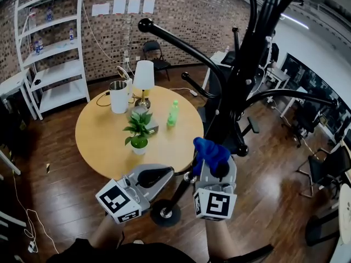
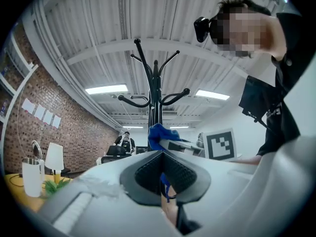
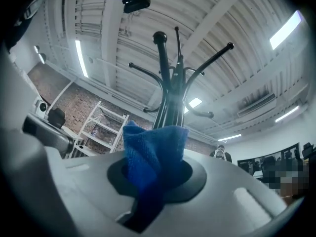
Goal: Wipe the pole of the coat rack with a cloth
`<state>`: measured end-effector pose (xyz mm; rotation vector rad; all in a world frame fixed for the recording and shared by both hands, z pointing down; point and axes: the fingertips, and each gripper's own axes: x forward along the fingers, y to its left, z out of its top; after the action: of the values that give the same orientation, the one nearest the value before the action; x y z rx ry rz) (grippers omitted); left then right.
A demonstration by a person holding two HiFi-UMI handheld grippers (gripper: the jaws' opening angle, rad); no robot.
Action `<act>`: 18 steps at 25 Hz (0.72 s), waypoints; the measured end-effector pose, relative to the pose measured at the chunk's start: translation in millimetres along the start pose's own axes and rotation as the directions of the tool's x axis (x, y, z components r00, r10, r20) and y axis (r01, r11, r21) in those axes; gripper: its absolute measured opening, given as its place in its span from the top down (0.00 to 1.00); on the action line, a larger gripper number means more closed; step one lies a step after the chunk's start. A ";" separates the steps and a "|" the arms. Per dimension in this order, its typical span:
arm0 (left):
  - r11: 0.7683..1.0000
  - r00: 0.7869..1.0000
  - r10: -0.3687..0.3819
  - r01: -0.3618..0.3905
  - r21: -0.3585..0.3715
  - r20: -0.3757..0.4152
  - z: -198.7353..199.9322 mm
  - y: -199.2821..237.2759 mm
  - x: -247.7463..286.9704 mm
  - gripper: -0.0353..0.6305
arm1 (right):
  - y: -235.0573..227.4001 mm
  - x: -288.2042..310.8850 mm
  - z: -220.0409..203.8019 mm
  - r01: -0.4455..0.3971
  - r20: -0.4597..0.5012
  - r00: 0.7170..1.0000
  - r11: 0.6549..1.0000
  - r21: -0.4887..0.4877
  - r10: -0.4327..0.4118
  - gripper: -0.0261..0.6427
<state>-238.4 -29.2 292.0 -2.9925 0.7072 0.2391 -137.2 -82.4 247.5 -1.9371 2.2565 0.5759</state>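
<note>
currently, the left gripper point(image 1: 164, 174) is held clenched on nothing, just above the coat rack base point(image 1: 164, 213); to its right, the blue cloth point(image 1: 211, 153) is pinched by the right gripper point(image 1: 215, 167) against the black pole point(image 1: 233, 97).

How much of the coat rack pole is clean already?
Done: the cloth is picked up, pinched in the right tongs. In hand: it is held up right by the low part of the black pole; whether it touches, I cannot tell. The left tongs are shut and empty. Left: nothing shows any wiped stretch, so likely the whole pole up to the hooks.
</note>
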 end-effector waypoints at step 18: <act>0.998 0.994 0.012 -0.019 -0.059 -0.113 -37.3 -10.9 -8.4 0.94 | 51.5 -75.2 -222.2 0.022 -0.477 0.878 0.992 0.124 0.040 0.87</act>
<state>-235.8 -19.1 330.4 -3.0795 0.7461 0.0943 -138.5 -85.4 487.6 -2.1922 2.4946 -0.0685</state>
